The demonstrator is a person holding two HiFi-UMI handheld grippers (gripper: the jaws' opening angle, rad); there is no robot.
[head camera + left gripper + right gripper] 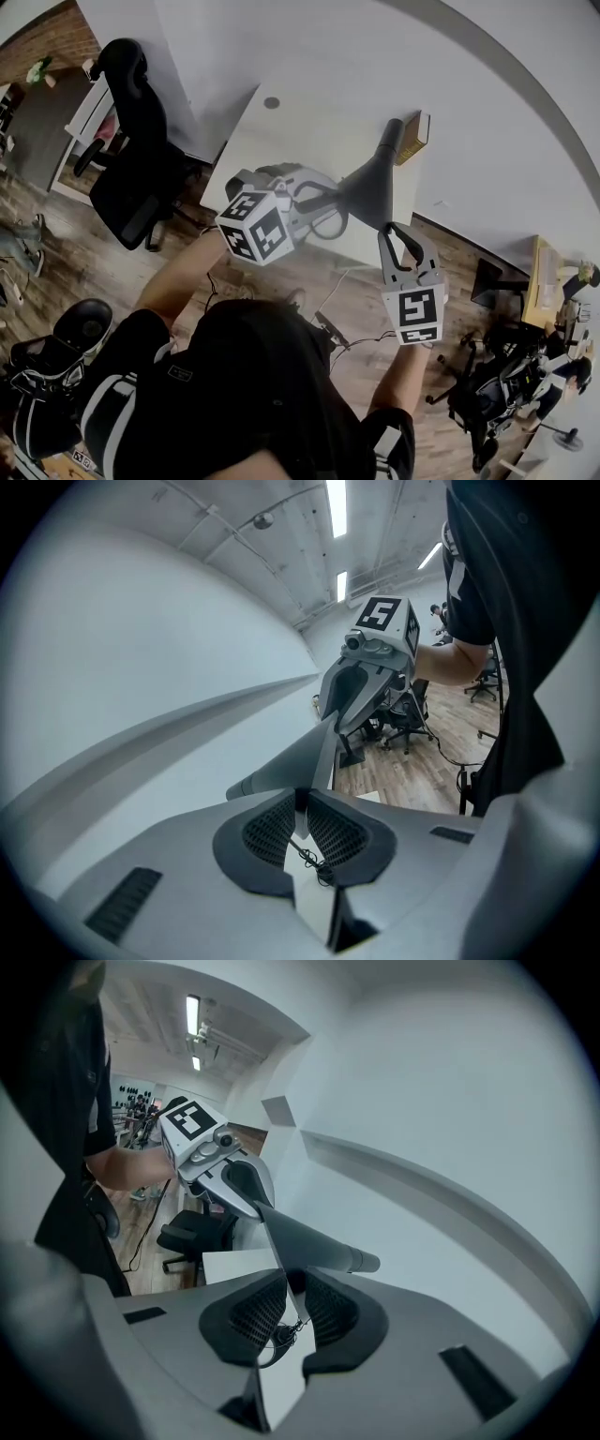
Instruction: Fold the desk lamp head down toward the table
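1. A dark, cone-shaped lamp head point(373, 183) hangs over a white desk point(281, 141), its thin rim running between the jaws of both claws.
2. The left claw point(302, 806) is clamped on that rim. The right claw point(288, 1293) stands slightly apart around it, not pressing.
3. The head looks stiff, smooth and probably light. The rim may slip, so the neck beyond the claws seems a firmer hold.
4. The lamp's hinge and base are hidden below the claws.

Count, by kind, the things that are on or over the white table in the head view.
Grey desk lamp with a cone-shaped head: 1
Brown flat box: 1
Grey two-jaw grippers (left gripper, right gripper): 2
Total: 4
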